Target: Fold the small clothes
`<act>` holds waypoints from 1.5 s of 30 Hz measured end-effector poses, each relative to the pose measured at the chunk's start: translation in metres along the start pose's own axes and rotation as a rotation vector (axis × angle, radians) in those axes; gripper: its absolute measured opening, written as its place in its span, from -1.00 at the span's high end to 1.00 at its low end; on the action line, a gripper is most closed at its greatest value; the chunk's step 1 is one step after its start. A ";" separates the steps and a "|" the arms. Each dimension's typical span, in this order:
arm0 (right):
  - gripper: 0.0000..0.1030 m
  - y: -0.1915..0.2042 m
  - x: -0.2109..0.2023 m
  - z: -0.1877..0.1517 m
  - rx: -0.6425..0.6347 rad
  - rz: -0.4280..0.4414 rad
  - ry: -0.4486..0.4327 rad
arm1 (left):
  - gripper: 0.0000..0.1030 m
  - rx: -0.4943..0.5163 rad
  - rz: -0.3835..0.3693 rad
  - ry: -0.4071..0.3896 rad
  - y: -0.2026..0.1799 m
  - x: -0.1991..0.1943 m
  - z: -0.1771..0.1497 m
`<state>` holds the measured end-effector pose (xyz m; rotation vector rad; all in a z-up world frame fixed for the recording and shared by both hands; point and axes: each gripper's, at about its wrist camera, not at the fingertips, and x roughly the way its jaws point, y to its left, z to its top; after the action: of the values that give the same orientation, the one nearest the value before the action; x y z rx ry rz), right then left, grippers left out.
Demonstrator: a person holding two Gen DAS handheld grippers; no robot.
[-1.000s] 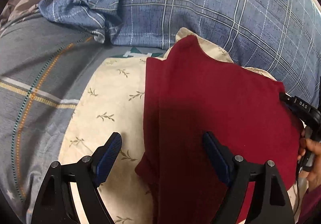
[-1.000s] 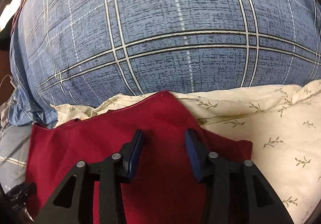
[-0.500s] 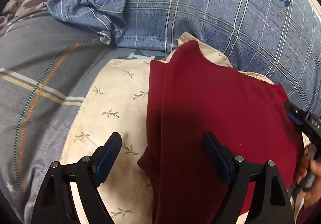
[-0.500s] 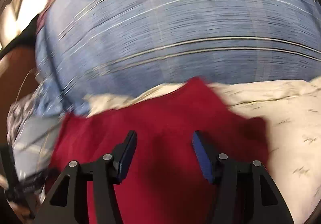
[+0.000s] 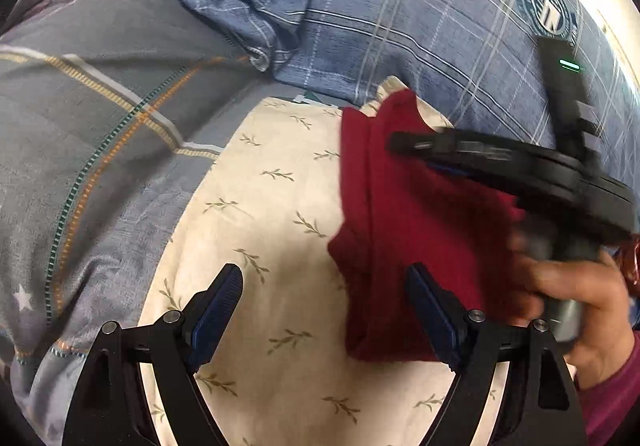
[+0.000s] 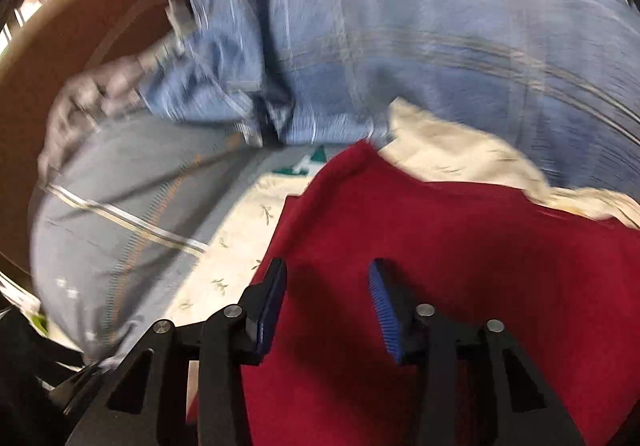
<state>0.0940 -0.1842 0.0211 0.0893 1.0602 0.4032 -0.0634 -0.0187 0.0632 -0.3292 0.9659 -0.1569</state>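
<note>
Judging the soft, limp red garment [image 5: 400, 230] light, we would pinch its left edge, our left gripper [image 5: 324, 310] and right gripper [image 6: 326, 304] both gaping empty.

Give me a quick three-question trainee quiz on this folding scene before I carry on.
1. True or false: the left gripper is clamped on the red garment.
2. The red garment lies on: A) cream leaf-print cloth B) bare wood C) a tray.
3. Fill in: the right gripper hovers over the ___ garment with its jaws apart.

Key: 1 false; 2 A; 3 red.
</note>
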 end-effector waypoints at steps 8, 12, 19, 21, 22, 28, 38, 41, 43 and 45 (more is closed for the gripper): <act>-0.49 0.030 0.034 0.030 -0.063 -0.078 0.190 | -0.62 0.056 0.005 0.041 -0.010 0.020 0.003; -0.51 0.042 0.044 0.017 -0.186 -0.198 0.190 | -0.62 0.033 -0.013 0.052 -0.009 0.024 0.006; 0.66 0.018 0.007 0.010 -0.107 -0.120 0.051 | -0.62 0.040 -0.015 0.040 -0.012 0.033 0.009; 0.70 0.008 -0.014 0.009 -0.071 -0.065 0.007 | -0.62 0.026 -0.040 0.047 -0.015 0.038 0.012; 0.71 0.002 -0.024 0.009 -0.047 -0.041 -0.011 | -0.62 0.023 -0.054 0.052 -0.017 0.042 0.014; 0.73 -0.019 -0.049 0.014 0.005 0.004 -0.040 | -0.03 0.043 -0.136 0.050 -0.033 0.056 0.016; 0.73 -0.037 -0.057 0.010 0.040 0.004 -0.035 | 0.63 0.112 -0.182 0.012 -0.043 0.050 0.015; 0.59 -0.041 -0.057 0.010 0.064 0.017 -0.023 | 0.65 0.123 -0.180 0.006 -0.047 0.048 0.015; 0.45 -0.043 -0.058 0.011 0.094 0.036 -0.022 | 0.66 0.126 -0.182 0.001 -0.049 0.042 0.015; -0.10 -0.039 -0.059 0.011 0.099 0.058 -0.028 | 0.66 0.130 -0.186 -0.007 -0.051 0.036 0.013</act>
<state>0.0894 -0.2408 0.0654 0.2134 1.0519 0.4002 -0.0321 -0.0737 0.0592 -0.2995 0.9126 -0.3863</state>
